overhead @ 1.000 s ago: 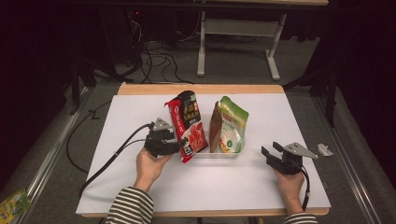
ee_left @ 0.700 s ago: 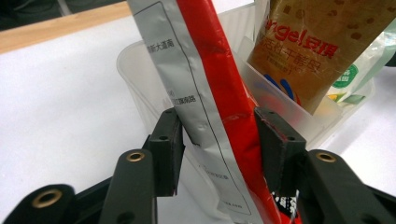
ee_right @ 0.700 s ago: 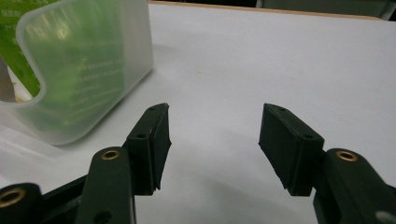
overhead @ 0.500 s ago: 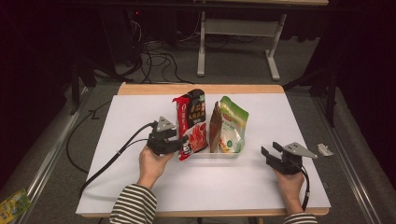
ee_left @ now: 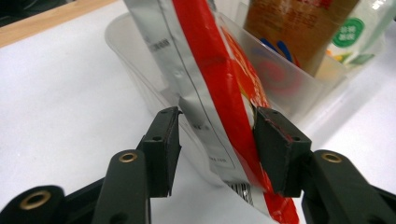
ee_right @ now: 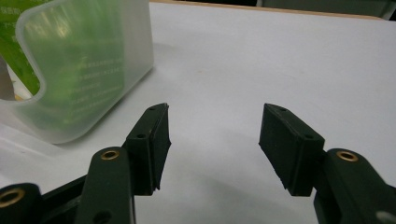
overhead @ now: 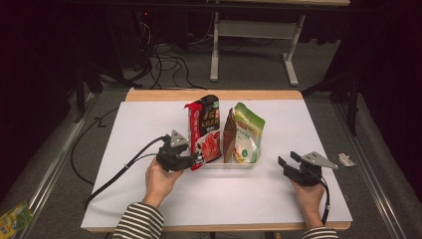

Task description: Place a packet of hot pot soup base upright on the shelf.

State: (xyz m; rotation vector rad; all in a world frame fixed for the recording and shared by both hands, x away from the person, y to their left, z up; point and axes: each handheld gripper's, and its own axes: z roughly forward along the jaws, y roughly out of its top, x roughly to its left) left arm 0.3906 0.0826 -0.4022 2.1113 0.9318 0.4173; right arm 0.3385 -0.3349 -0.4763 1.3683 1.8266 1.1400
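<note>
The red and black snack pouch [overhead: 205,130] stood upright at the left end of the clear plastic tub [overhead: 234,163] near the middle of the white table [overhead: 129,134], just beside a green pouch [overhead: 247,133] in the same tub. The left gripper [ee_left: 215,140] had its jaws apart on either side of the red pouch's lower edge, the right jaw touching it. The right gripper [ee_right: 212,135] rested on the table to the tub's right, jaws wide apart around nothing.

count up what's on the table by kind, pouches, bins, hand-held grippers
snack pouches: 2, the red and black pouch and the green pouch
clear plastic bins: 1, the bin holding both pouches
hand-held grippers: 2, the left hand-held gripper and the right hand-held gripper
total: 5
</note>
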